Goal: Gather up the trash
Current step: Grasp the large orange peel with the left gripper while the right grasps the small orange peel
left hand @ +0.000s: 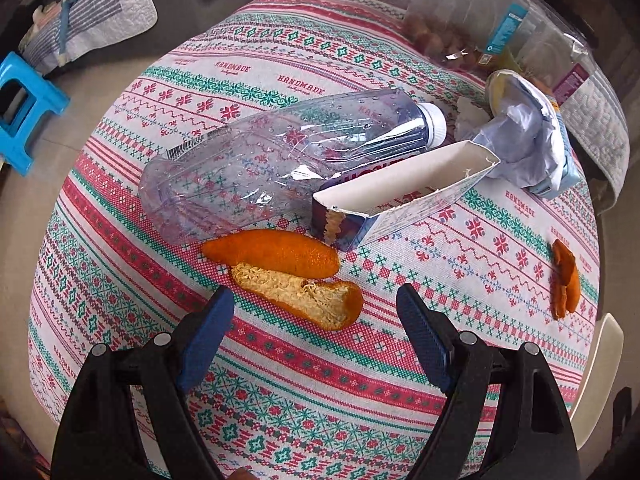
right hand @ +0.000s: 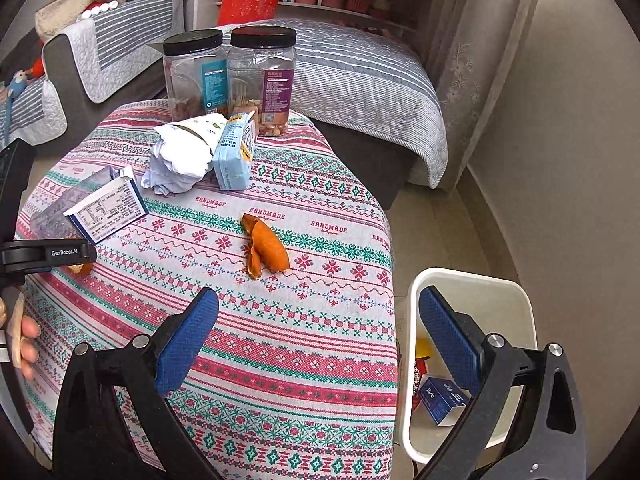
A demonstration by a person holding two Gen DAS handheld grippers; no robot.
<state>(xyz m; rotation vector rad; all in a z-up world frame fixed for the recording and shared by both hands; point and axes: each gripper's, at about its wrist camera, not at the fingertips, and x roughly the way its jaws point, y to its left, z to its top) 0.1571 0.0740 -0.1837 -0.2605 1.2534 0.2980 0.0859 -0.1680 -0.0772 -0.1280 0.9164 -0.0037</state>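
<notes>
The left claw [left hand: 316, 300] hung over the counter [left hand: 120, 240], which was covered in a white cloth with pink and green woven bands, and its blue-padded jaws stood wide apart with nothing gripped. Between and just ahead of the fingertips lay two curled strips of orange peel [left hand: 288, 276], one skin up, the other showing its pale pith. Just behind the peel sat a torn white cardboard box with an open top [left hand: 404, 196], leaning against a crushed clear plastic bottle with a white cap [left hand: 280, 160] that lay on its side. Further back lay a crumpled wad of white paper [left hand: 516, 140] beside a pale blue carton [left hand: 560, 176].

The right claw [right hand: 316, 320] was likewise spread wide and empty, held above the near edge of the counter. A smaller piece of orange peel [right hand: 266, 248] lay alone in the middle of the cloth, well apart from the other litter. At the far edge stood two clear plastic jars with black lids [right hand: 230, 76]. Beside the counter, on the floor, stood a white plastic bin [right hand: 472, 280] with a blue box [right hand: 440, 400] and some red and yellow wrappers in it. A person's hand [right hand: 24, 340] showed at the left edge of the right wrist view.
</notes>
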